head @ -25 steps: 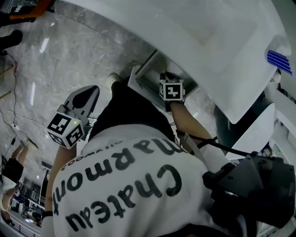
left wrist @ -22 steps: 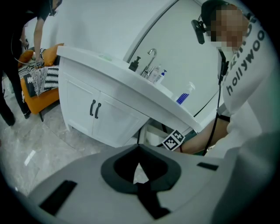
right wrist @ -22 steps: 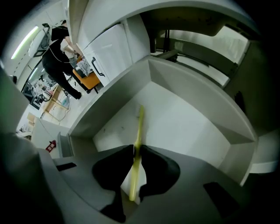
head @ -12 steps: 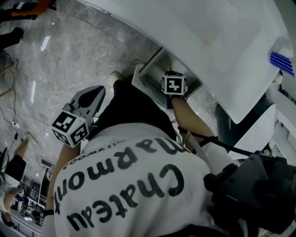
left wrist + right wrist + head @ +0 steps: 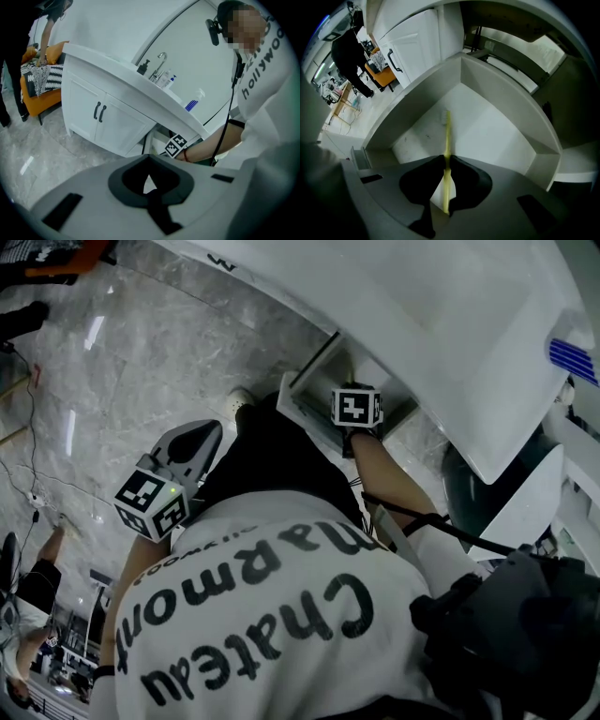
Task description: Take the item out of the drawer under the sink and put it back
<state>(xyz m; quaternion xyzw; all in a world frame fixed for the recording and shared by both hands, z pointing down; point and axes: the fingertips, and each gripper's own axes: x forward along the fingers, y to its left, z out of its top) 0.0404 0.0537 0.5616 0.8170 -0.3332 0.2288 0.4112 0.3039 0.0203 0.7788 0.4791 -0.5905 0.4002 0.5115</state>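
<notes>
A yellow toothbrush (image 5: 447,133) stands between the jaws of my right gripper (image 5: 446,161), bristle end pointing down at the white floor of the open drawer (image 5: 497,126). The jaws have just been closing, and the pads now press on the handle. In the head view the right gripper (image 5: 356,409) reaches down into the drawer (image 5: 309,395) under the sink counter, its fingertips hidden. My left gripper (image 5: 192,442) hangs to the left over the marble floor, away from the drawer. In its own view the left gripper (image 5: 149,159) is shut with nothing in it.
A white vanity with two cabinet doors (image 5: 101,117) stands beside the drawer. The sink counter (image 5: 450,324) overhangs it, with a faucet (image 5: 161,58) and bottles on top. An orange chair (image 5: 35,93) and another person (image 5: 349,51) are further off on the marble floor (image 5: 122,362).
Both grippers stay about where they were, the right one down in the drawer. The head view has shifted slightly.
</notes>
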